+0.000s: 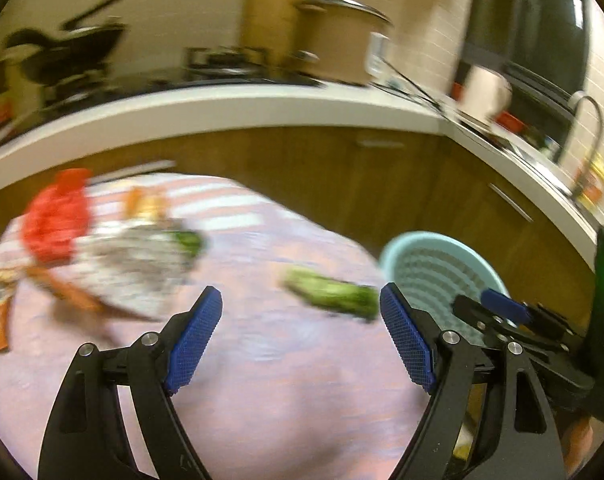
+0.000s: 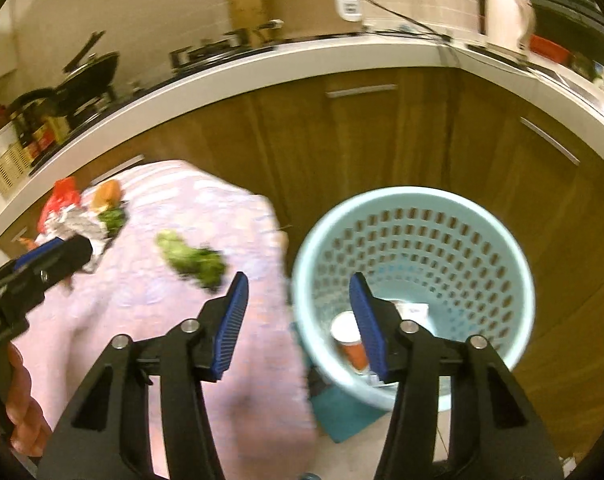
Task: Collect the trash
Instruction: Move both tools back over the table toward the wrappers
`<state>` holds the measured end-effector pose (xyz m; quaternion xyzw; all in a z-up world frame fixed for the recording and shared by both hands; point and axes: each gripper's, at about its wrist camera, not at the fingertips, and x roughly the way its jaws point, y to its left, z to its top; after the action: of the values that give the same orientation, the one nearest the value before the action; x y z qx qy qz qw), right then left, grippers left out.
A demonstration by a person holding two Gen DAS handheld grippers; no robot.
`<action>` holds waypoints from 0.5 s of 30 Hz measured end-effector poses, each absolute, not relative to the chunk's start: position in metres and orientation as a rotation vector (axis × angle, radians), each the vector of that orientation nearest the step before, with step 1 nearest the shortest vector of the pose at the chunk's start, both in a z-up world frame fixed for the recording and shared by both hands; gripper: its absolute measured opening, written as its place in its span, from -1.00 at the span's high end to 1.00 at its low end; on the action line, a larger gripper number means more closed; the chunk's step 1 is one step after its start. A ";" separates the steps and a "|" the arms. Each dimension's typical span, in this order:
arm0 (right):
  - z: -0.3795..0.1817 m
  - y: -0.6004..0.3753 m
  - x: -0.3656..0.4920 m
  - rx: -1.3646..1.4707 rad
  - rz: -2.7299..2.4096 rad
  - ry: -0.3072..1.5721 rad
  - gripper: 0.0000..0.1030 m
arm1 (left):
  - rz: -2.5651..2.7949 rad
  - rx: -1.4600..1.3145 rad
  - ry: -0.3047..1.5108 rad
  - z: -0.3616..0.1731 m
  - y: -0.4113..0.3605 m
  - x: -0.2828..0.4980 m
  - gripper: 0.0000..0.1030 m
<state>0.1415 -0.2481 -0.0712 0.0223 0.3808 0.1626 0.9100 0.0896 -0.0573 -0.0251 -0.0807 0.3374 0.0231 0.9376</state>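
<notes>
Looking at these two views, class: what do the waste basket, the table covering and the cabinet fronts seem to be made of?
Waste basket: pale blue moulded plastic, judging by its smooth rim and regular perforations. Table covering: soft pink woven cloth, since it drapes over the edge; blur hides the weave. Cabinet fronts: brown wood or wood-look laminate with streaky grain; which, I cannot tell.

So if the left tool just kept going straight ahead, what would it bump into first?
Probably the green wrapper. The left tool is open and empty, and the wrapper lies just ahead on the pink tablecloth, a little right of centre. The picture is blurry, so depth is uncertain.
</notes>
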 end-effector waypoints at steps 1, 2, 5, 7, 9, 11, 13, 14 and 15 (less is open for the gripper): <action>-0.072 -0.240 0.140 0.041 0.348 0.787 0.21 | 0.080 -0.174 0.678 -0.023 -0.048 0.084 -0.54; -0.073 -0.232 0.138 0.034 0.362 0.789 0.24 | 0.114 -0.186 0.666 -0.021 -0.038 0.078 -0.54; -0.077 -0.203 0.132 0.018 0.403 0.803 0.28 | 0.198 -0.224 0.635 -0.015 -0.007 0.060 -0.54; -0.081 -0.185 0.128 0.003 0.430 0.814 0.28 | 0.239 -0.247 0.624 -0.014 0.009 0.053 -0.54; -0.088 -0.164 0.124 -0.017 0.453 0.826 0.28 | 0.277 -0.276 0.618 -0.015 0.027 0.047 -0.54; -0.095 -0.149 0.121 -0.032 0.473 0.843 0.28 | 0.290 -0.291 0.625 -0.016 0.040 0.045 -0.54; -0.101 -0.136 0.119 -0.049 0.486 0.854 0.28 | 0.309 -0.305 0.635 -0.017 0.055 0.044 -0.54; -0.104 -0.132 0.119 -0.055 0.488 0.858 0.28 | 0.306 -0.314 0.644 -0.018 0.061 0.045 -0.54; -0.105 -0.128 0.118 -0.064 0.489 0.862 0.28 | 0.305 -0.326 0.650 -0.020 0.067 0.046 -0.54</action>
<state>0.1182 -0.1281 -0.1053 -0.0305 0.4133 0.2345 0.8793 0.0458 0.0671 -0.0204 -0.1586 0.3166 0.1486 0.9233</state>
